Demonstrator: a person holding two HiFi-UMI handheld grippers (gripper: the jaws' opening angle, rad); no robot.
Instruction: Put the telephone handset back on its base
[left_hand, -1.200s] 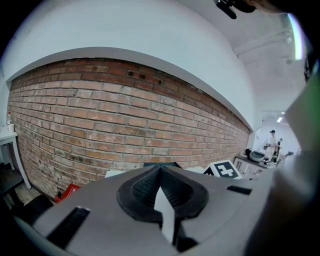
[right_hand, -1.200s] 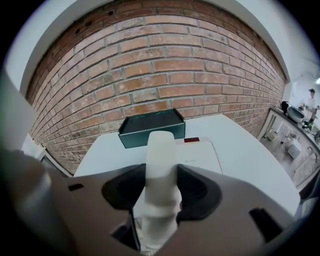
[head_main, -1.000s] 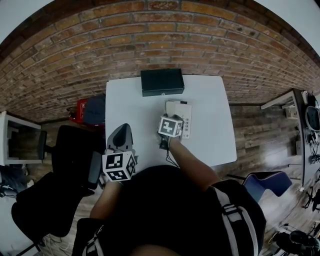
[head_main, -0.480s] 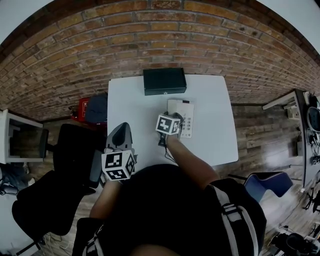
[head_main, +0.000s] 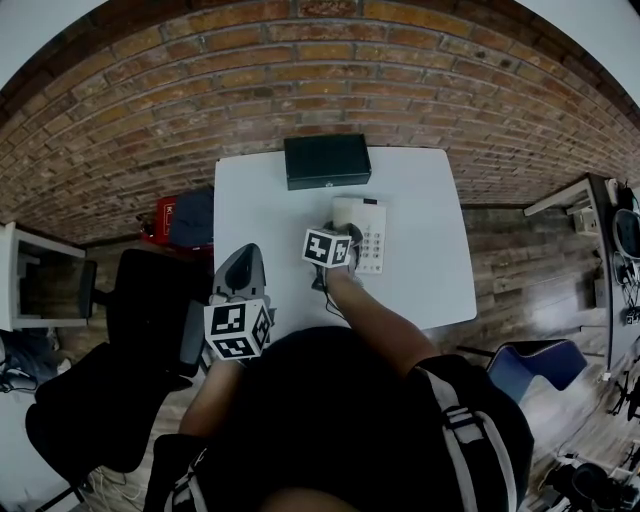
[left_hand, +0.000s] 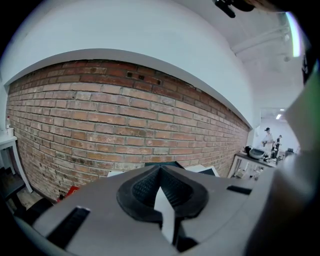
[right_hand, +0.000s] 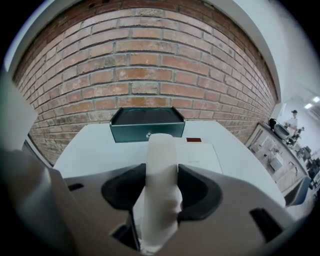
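White table (head_main: 250, 200) by a brick wall (head_main: 320, 80); base (head_main: 368, 236) is set on it.
Left gripper (left_hand: 161, 174) is pinched together, empty. Handset (right_hand: 161, 150) is clamped by the right gripper (right_hand: 161, 189) beside the base; it should be lowered straight and softly.

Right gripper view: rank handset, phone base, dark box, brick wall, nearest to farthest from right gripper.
1. Handset: gripped, centre.
2. Phone base: just ahead, slightly right.
3. Dark box: table's far edge.
4. Brick wall: behind the table.
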